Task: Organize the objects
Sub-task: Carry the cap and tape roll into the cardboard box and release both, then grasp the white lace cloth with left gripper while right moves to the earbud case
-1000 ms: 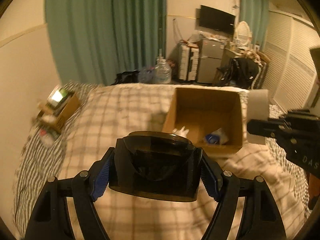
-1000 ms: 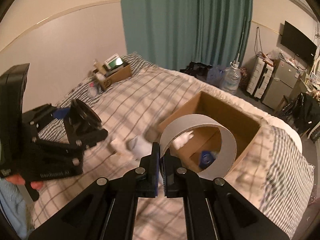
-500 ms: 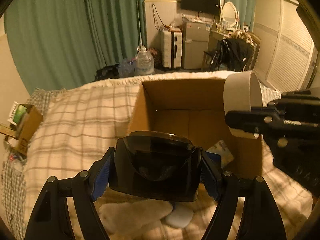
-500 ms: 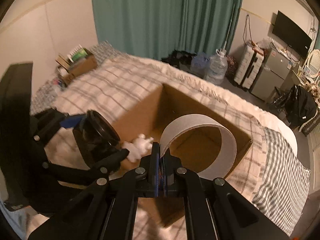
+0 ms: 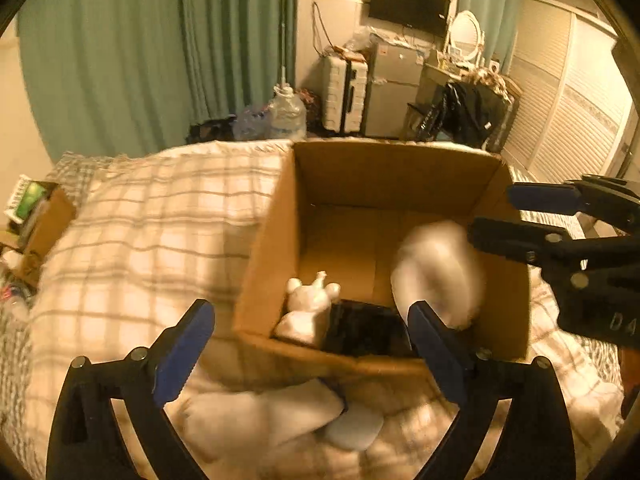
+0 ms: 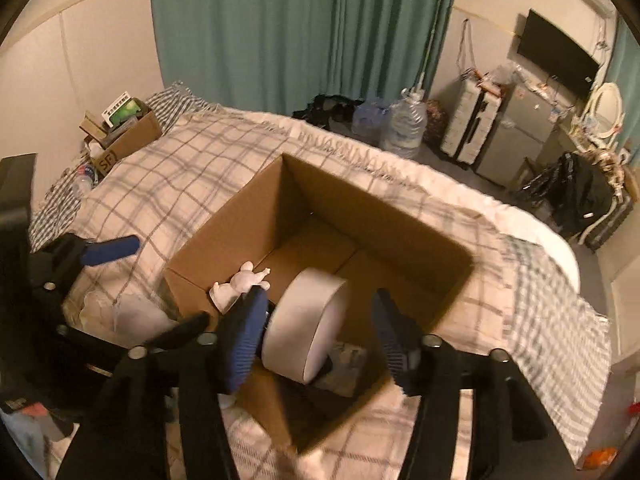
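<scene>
An open cardboard box (image 5: 384, 172) (image 6: 400, 216) sits on the plaid bed. Inside lie a white figurine (image 5: 310, 304) (image 6: 240, 282), a dark container (image 5: 366, 330) and a grey tape roll (image 5: 438, 268) (image 6: 308, 324), blurred in the left wrist view. My left gripper (image 5: 312, 350) is open and empty above the box's near wall. My right gripper (image 6: 320, 332) is open over the box with the roll between its fingers, not gripped; it also shows in the left wrist view (image 5: 560, 220).
White soft items (image 5: 260, 420) lie on the bed in front of the box. A small box of clutter (image 6: 120, 132) stands at the bed's far left. Water bottles (image 6: 400, 124), a suitcase and a fridge stand beyond the bed.
Both grippers opened. The dark container left my left gripper and lies in the box. The tape roll left my right gripper and dropped into the box.
</scene>
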`<state>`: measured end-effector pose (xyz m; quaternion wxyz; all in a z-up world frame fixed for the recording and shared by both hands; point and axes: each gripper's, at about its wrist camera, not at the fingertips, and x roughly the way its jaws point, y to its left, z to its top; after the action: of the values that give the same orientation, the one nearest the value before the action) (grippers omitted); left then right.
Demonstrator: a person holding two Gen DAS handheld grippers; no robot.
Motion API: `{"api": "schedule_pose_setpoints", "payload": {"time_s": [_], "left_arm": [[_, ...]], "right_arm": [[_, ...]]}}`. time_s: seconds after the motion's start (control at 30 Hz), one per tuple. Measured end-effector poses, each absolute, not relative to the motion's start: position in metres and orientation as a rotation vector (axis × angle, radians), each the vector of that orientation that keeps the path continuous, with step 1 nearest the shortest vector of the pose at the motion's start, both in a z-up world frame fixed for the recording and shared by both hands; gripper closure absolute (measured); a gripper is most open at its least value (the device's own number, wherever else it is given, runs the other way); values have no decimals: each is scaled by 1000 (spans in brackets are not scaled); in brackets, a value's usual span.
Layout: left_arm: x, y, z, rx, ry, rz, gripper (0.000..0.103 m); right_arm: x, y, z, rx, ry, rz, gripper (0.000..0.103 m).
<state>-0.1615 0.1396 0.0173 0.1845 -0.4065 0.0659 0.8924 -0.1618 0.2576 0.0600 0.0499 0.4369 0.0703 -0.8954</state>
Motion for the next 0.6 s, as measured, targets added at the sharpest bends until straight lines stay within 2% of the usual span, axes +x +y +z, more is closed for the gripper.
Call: {"api": "schedule_pose_setpoints", "payload": {"time_s": [0.1,0.3,0.47,0.6], "left_arm": [[-144,121,39,-1120,187,2562,0],[-99,72,81,-1071,187,2669,0],[-71,40,82,-1084,174,2725,0],[-57,22,58,-1139,153,2759,0]], "right_arm": [[-143,252,81,1317,238,-2762,34],[-95,231,120,1233,278,-2800,28],[-55,206,123,1185,242,-2795,22],[-35,192,94,1210,165,-2775,20]]}}
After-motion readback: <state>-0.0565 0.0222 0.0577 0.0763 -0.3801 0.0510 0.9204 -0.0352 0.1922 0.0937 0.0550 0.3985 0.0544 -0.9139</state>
